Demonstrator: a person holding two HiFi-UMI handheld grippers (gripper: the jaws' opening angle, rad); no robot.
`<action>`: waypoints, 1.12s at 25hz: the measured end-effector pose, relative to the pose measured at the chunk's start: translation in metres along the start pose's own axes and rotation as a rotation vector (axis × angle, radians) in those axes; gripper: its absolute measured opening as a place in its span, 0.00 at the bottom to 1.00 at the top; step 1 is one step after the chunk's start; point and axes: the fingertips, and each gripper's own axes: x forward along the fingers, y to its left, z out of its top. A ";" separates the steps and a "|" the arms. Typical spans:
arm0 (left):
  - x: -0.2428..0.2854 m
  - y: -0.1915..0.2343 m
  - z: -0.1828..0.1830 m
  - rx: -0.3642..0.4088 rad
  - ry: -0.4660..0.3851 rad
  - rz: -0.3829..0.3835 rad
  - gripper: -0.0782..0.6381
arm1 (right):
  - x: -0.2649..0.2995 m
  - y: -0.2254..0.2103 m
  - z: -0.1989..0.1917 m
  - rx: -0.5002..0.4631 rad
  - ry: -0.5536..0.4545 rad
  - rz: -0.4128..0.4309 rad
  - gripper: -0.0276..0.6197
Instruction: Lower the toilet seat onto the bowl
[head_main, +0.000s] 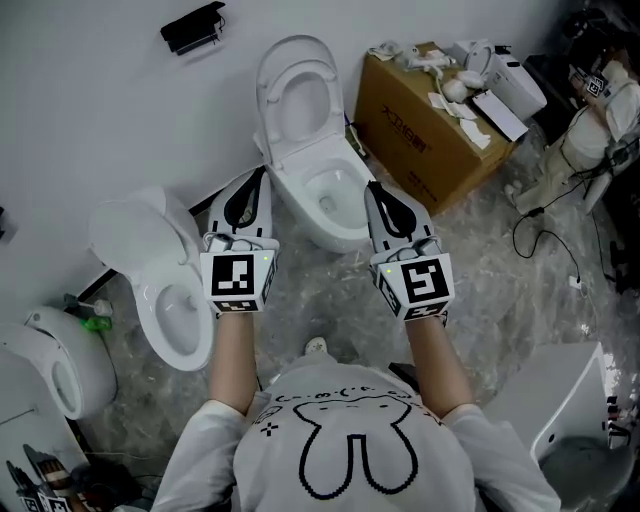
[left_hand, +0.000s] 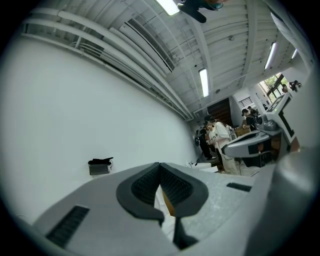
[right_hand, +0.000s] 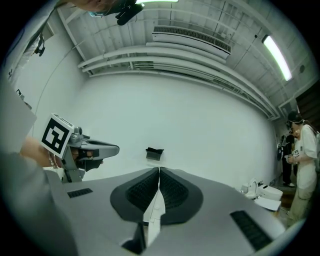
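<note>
A white toilet stands against the wall in the head view, its seat and lid (head_main: 297, 95) raised upright over the open bowl (head_main: 330, 195). My left gripper (head_main: 258, 182) is held level in front of the bowl's left side, short of it, with its jaws shut on nothing. My right gripper (head_main: 374, 196) hovers close by the bowl's right rim, also shut and empty. In the left gripper view the dark pads of the left gripper (left_hand: 160, 170) meet. The right gripper (right_hand: 159, 172) shows the same in its own view, where the left gripper (right_hand: 75, 145) appears at the left.
A second toilet (head_main: 165, 290) stands left of the task toilet, with another white fixture (head_main: 55, 365) beyond it. A cardboard box (head_main: 425, 130) of parts sits at the right. Cables (head_main: 545, 235) lie on the floor. A black box (head_main: 193, 28) hangs on the wall. People (left_hand: 215, 140) stand far off.
</note>
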 end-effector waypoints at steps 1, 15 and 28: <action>0.003 0.005 -0.002 -0.003 0.000 -0.005 0.12 | 0.005 0.001 -0.001 0.002 0.003 -0.007 0.09; 0.038 0.025 -0.029 -0.041 0.029 -0.005 0.12 | 0.038 -0.029 -0.016 0.015 0.034 -0.034 0.09; 0.152 0.043 -0.054 -0.039 0.065 0.059 0.12 | 0.135 -0.114 -0.044 0.023 0.028 0.039 0.09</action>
